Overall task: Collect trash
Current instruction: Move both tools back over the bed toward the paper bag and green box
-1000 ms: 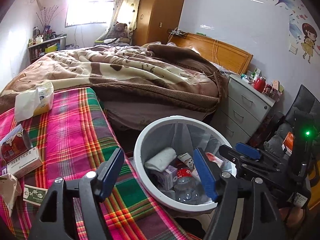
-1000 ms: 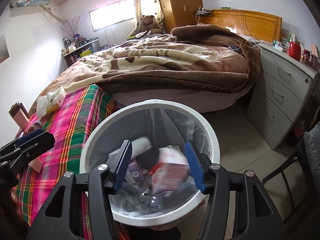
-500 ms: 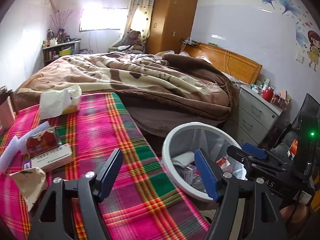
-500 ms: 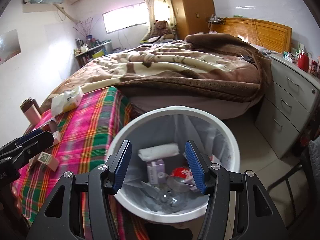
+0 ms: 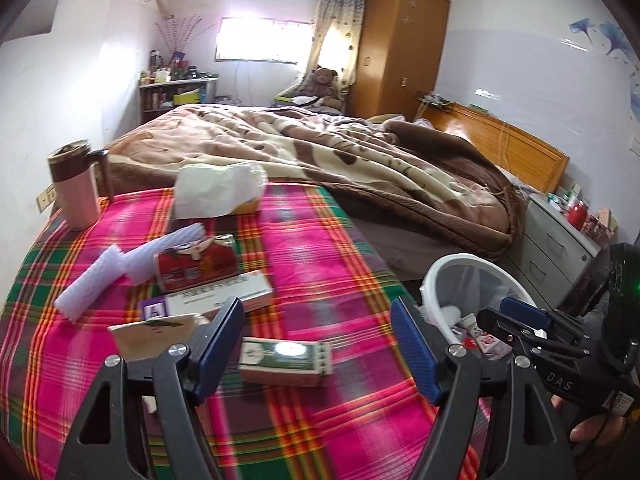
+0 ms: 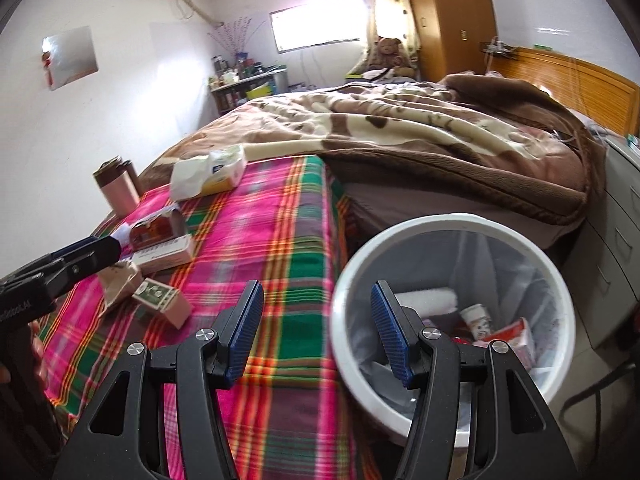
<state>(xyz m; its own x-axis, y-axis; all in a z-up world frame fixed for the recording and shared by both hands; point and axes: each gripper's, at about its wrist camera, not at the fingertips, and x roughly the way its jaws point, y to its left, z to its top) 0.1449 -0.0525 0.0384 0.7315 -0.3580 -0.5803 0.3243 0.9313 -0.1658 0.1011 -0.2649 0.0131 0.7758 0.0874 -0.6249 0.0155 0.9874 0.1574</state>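
Left wrist: plaid cloth [image 5: 320, 248], bed [image 5: 360, 168]; both hand-held grippers open, empty.

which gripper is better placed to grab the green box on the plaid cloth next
Left. The left hand-held gripper is open with the green box between its fingers; the right hand-held gripper straddles the bin rim.

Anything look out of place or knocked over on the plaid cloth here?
Yes. A red can lies on its side among loose boxes, white foam pieces and a crumpled brown paper bag scattered on the plaid cloth. The pink mug stands upright. Nothing looks spilled.
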